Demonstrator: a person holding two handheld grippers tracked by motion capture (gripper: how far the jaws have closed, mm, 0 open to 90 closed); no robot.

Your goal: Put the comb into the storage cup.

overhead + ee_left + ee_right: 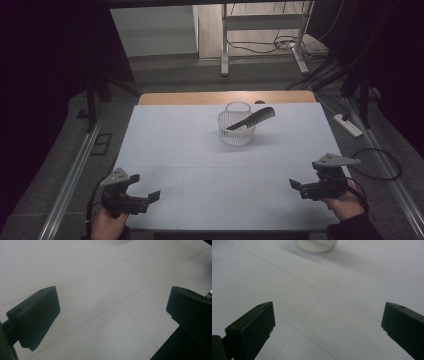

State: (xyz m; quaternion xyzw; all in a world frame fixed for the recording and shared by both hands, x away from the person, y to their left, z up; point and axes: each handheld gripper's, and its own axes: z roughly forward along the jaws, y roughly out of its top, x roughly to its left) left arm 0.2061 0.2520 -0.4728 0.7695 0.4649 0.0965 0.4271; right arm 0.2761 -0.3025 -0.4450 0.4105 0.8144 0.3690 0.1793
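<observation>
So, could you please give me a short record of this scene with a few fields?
surface: white table with thin grid lines
basket: small white slatted basket with a handle, near the table's far middle
comb: black comb resting tilted in the basket, one end jutting past the rim
left gripper: open, at the near left edge
right gripper: open, at the near right edge

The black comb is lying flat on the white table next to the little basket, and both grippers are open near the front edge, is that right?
Not quite. In the high view the black comb rests in the white basket, leaning over its rim, not flat on the table. Both the left gripper and right gripper are open near the front edge.
</observation>
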